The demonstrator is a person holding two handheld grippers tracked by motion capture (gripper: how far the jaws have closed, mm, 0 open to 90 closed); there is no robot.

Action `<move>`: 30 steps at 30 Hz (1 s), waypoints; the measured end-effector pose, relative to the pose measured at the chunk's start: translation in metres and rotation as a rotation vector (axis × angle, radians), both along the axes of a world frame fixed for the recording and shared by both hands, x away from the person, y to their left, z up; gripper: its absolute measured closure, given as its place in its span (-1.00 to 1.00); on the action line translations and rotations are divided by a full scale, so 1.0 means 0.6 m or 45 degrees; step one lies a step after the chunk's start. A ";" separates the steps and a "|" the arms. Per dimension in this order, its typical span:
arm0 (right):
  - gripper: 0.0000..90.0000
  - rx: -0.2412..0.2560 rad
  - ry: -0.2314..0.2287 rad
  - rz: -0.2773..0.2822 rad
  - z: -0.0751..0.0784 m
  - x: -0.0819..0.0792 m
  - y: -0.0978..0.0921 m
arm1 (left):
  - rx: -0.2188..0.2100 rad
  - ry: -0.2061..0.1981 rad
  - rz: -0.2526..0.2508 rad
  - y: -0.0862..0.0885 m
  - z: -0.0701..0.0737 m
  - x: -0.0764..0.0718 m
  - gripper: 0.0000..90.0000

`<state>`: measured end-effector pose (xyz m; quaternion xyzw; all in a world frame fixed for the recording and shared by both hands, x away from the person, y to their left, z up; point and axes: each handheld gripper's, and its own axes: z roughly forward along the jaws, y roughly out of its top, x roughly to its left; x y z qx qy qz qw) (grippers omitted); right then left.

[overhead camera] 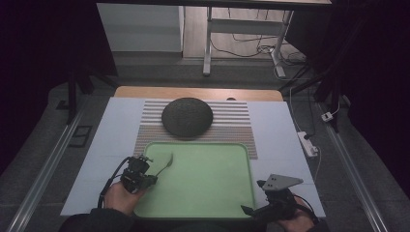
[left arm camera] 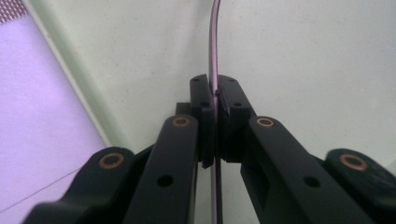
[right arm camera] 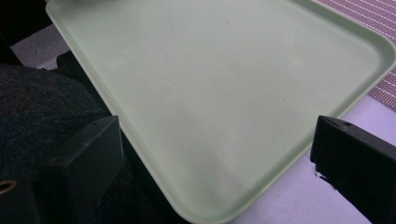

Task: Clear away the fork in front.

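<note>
Spoon [overhead camera: 165, 163], a thin metal one with a slim curved handle, is pinched between the jaws of the left hand-held gripper [overhead camera: 151, 177] and held over the near-left part of the pale green, round-cornered plastic tray [overhead camera: 208, 193]. In the high view its bowl end points away from the person and to the right, above the tray's floor; whether it touches the tray I cannot tell. In the left gripper view the two black jaws are pressed together on the handle [left arm camera: 215, 70], which runs edge-on up the middle of the picture, with the tray's raised left rim [left arm camera: 70, 79] slanting beside it.

The person's left hand [overhead camera: 118, 195] grips that tool from below at the tray's near-left corner. The right hand-held gripper [overhead camera: 251, 208] sits at the tray's near-right corner, held by the right hand [overhead camera: 295, 220], with its grey three-cornered plate [overhead camera: 283, 182] on top. In the right gripper view its jaws stand wide apart with nothing between them, and the bare tray floor [right arm camera: 224, 93] lies ahead.

The tray rests on a white sheet covering the desk [overhead camera: 111, 159]. Beyond it lies a striped placemat [overhead camera: 232, 125], and on that mat a dark, round, domed object with a textured surface [overhead camera: 187, 116]. The tray's far edge overlaps the mat.
</note>
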<state>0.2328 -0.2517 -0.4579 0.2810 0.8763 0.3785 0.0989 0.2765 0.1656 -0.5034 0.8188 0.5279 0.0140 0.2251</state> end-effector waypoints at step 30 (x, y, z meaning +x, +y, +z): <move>-0.95 0.007 0.027 -0.008 0.000 0.002 -0.003 | -0.049 -0.146 -0.164 -0.001 0.017 0.059 0.97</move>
